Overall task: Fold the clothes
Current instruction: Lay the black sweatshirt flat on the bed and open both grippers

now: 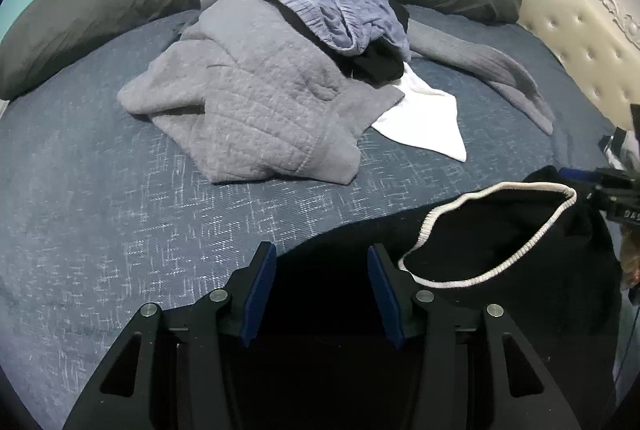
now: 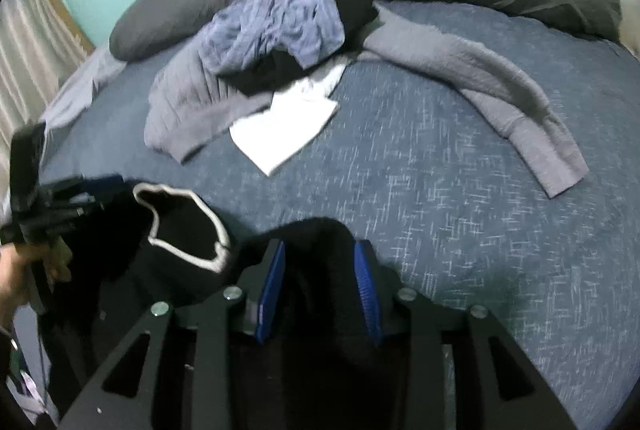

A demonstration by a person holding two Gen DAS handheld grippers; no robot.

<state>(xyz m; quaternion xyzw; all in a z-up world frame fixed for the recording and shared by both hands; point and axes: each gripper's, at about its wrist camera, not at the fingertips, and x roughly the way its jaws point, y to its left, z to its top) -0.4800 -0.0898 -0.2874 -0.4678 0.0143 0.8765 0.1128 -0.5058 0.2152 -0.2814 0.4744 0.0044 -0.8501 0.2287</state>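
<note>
A black garment (image 1: 480,238) with a white ribbed collar (image 1: 520,185) lies crumpled at the near edge of the blue bed (image 1: 120,209). My left gripper (image 1: 322,254) stands open over its left part, and the blue pads do not touch the dark cloth below. In the right wrist view the same garment (image 2: 180,230) rises in a bump between the pads of my right gripper (image 2: 320,246), whose jaws stand apart and do not press it. Each gripper appears in the other view: the right gripper (image 1: 616,189) and the left gripper (image 2: 60,197).
Mid-bed lies a pile: a grey sweater (image 1: 256,101), blue shorts (image 1: 320,1), a white cloth (image 1: 424,117) and black clothes (image 1: 380,63). Dark grey pillows (image 1: 100,13) line the far edge. A cream tufted headboard (image 1: 580,29) is at the right, a curtain (image 2: 24,49) at the left.
</note>
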